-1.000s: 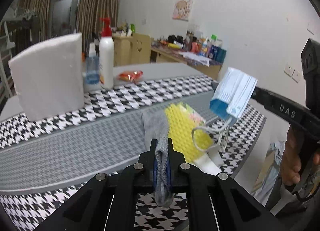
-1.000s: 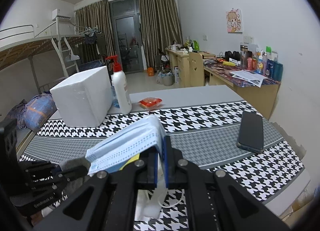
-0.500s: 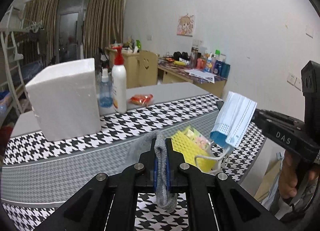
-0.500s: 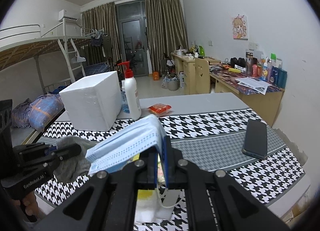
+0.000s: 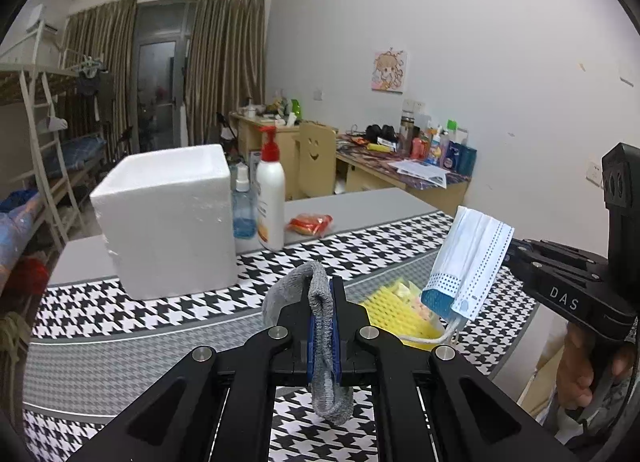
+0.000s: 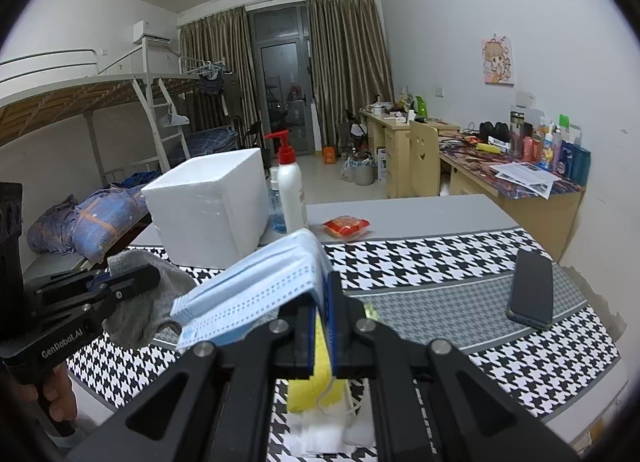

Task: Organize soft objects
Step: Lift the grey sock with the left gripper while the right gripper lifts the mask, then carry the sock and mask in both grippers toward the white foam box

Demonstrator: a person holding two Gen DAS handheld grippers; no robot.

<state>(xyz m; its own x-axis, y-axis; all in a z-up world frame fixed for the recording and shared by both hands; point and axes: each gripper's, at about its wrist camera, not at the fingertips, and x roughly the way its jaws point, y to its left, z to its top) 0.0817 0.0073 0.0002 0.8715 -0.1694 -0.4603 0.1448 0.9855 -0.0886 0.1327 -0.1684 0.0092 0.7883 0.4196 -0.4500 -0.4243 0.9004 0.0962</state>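
Observation:
My left gripper [image 5: 323, 322] is shut on a grey sock [image 5: 316, 302] and holds it in the air above the houndstooth table; the sock also shows in the right wrist view [image 6: 148, 302]. My right gripper [image 6: 323, 326] is shut on a blue face mask [image 6: 256, 290], lifted above the table; the mask hangs at the right of the left wrist view [image 5: 468, 262]. A yellow sponge [image 5: 396, 314] lies on the table below both grippers, with white cloth [image 6: 320, 434] beside it.
A white foam box [image 5: 168, 217] stands at the back left of the table, with a white pump bottle [image 5: 270, 197], a small blue bottle [image 5: 243, 205] and an orange-red packet [image 5: 310, 223] next to it. A black phone [image 6: 532, 286] lies at the right.
Both grippers have risen from the table with the sock and the mask held; the views now look higher and further across the room.

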